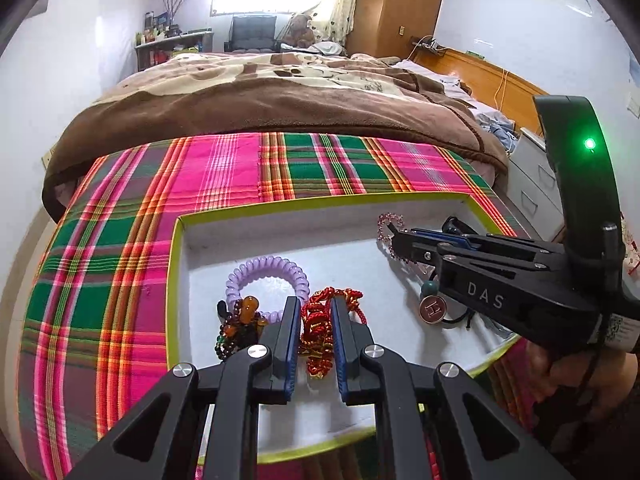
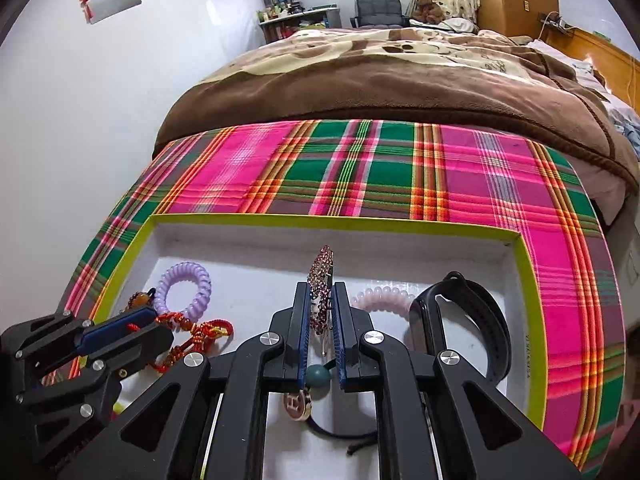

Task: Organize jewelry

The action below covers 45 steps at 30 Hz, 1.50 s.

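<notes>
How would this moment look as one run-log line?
left gripper: around red braided cord | right gripper: holding pink rhinestone hair clip | both over white tray

The right gripper (image 1: 394, 240) bears "DAS" on its side; a round charm (image 1: 433, 309) shows "H".

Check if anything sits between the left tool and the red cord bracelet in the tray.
Nothing visible does. The left tool already has its two fingers on either side of the red cord bracelet, jaws still apart. The bead bracelet and purple coil tie lie just left of the left finger, outside the gap.
</notes>
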### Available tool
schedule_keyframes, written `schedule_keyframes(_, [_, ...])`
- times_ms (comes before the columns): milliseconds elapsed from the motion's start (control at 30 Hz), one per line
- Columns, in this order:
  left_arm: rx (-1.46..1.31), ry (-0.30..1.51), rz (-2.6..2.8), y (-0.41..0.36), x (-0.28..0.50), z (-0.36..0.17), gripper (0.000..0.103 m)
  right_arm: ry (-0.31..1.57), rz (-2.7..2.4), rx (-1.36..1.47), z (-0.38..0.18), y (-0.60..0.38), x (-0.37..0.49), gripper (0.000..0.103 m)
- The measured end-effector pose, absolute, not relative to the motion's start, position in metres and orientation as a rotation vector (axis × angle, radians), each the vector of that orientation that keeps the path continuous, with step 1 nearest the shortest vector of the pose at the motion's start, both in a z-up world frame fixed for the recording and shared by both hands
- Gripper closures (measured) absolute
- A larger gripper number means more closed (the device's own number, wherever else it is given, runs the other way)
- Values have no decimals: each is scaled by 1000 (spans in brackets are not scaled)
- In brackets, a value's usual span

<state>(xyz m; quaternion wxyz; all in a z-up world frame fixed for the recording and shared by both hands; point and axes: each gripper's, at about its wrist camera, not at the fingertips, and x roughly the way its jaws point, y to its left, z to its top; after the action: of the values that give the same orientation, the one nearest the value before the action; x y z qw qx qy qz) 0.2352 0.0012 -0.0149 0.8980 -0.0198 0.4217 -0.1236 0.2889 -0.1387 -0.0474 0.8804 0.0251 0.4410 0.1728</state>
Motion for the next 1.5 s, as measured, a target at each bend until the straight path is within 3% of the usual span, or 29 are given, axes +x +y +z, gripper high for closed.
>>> schedule_keyframes(400, [-36, 904, -244, -1, 239, -20, 86, 926, 356, 38, -49, -135, 291, 92])
schedule_keyframes(467, [-32, 902, -237, -1, 238, -19, 81, 925, 357, 34, -48, -135, 290, 92])
schedule_keyframes(633, [-50, 883, -231, 1, 234, -14, 74, 911, 355, 27, -44, -134, 284, 82])
schedule_keyframes(967, [6, 833, -164, -5, 205, 5, 72, 841, 349, 40, -23, -140, 243, 80])
schedule_keyframes(1033, [4, 823, -148, -5, 196, 9, 72, 819, 349, 45, -18, -141, 230, 68])
schedule_keyframes(1067, [3, 821, -147, -6, 193, 10, 72, 808, 344, 43, -16, -142, 225, 53])
schedule_keyframes(1100, [2, 820, -145, -7, 189, 11, 72, 802, 341, 39, -15, -141, 221, 50])
schedule_keyframes(1500, [-22, 795, -61, 1, 138, 18, 72, 766, 305, 57, -10, -150, 168, 50])
